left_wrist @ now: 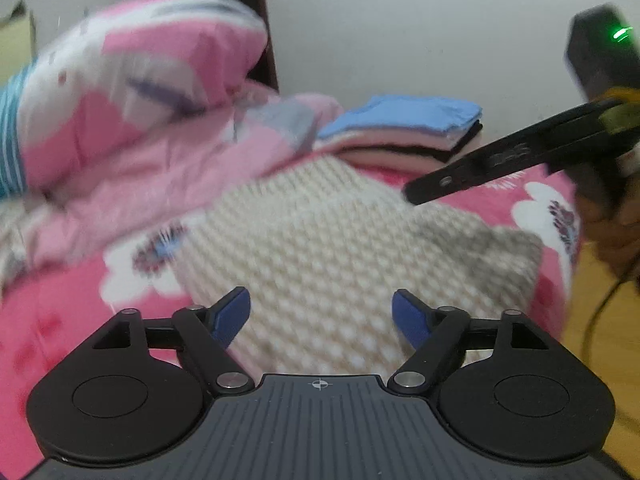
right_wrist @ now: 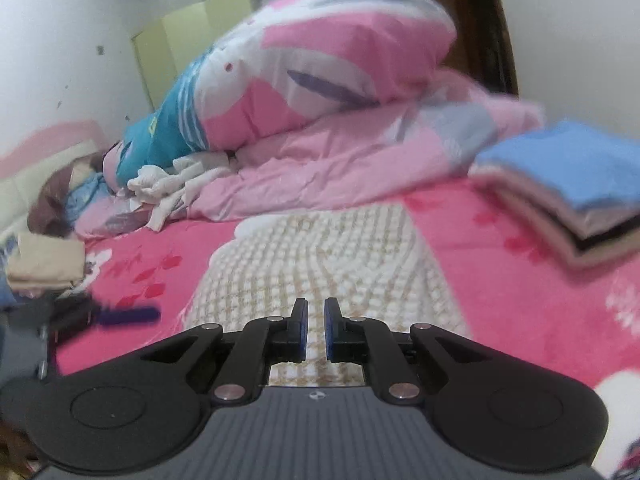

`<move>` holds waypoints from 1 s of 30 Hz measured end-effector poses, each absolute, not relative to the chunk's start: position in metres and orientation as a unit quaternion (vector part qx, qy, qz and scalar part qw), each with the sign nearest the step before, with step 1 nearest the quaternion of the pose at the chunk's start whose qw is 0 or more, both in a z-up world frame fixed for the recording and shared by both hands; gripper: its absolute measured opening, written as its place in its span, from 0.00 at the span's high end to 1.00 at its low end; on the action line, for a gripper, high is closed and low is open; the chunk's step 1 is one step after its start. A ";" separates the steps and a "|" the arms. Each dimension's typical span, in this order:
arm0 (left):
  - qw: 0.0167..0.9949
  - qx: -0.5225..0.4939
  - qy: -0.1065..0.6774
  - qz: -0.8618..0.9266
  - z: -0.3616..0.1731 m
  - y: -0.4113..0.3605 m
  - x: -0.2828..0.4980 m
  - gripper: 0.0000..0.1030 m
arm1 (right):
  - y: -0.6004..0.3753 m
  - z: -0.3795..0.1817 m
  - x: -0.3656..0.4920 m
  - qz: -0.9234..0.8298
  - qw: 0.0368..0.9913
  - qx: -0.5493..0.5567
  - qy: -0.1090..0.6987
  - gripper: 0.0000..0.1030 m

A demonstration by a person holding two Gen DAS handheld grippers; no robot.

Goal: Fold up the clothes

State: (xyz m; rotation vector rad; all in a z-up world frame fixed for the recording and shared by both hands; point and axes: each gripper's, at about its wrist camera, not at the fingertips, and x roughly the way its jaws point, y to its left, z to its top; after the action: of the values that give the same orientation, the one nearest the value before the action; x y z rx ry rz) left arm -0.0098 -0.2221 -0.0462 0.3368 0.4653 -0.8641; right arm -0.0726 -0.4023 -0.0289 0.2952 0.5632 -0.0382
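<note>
We hover over cream knit (left_wrist: 328, 248) | left gripper (left_wrist: 321, 316) spread, right gripper (right_wrist: 315, 330) nearly closed, empty | stage unclear

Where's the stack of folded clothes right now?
The stack of folded clothes, blue piece on top, sits on the pink floral bedsheet at the right of the right wrist view, beyond the cream knit garment and beside the pink quilt.

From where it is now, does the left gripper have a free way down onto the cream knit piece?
Probably yes. The left gripper is open, with the cream knit piece lying flat on the pink bedspread right ahead, and nothing lies between them.
</note>
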 end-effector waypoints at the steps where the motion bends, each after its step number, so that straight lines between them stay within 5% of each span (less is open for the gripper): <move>1: 0.866 0.152 0.232 -0.415 -0.050 -0.222 -0.009 0.22 | -0.404 -0.045 -0.064 -0.036 0.942 0.138 0.304 0.93; 12: 0.863 0.053 0.278 -0.419 -0.054 -0.213 0.021 0.19 | -0.413 -0.014 -0.050 -0.060 0.947 0.155 0.275 0.93; 19: 0.865 0.055 0.279 -0.412 -0.061 -0.220 0.024 0.13 | -0.418 -0.052 -0.029 -0.078 0.931 0.145 0.327 0.93; 26: 0.866 0.046 0.278 -0.414 -0.063 -0.217 0.024 0.12 | -0.413 -0.004 -0.013 -0.069 0.947 0.147 0.278 0.91; 30: 0.864 0.044 0.273 -0.420 -0.064 -0.215 0.024 0.11 | -0.419 -0.047 0.015 -0.069 0.929 0.171 0.322 0.92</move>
State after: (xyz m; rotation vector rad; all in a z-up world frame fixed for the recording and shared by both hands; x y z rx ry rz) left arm 0.0236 -0.2152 -0.0639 0.0914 0.5728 -0.8793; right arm 0.0154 -0.4189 -0.0466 0.3498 0.6606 -0.1409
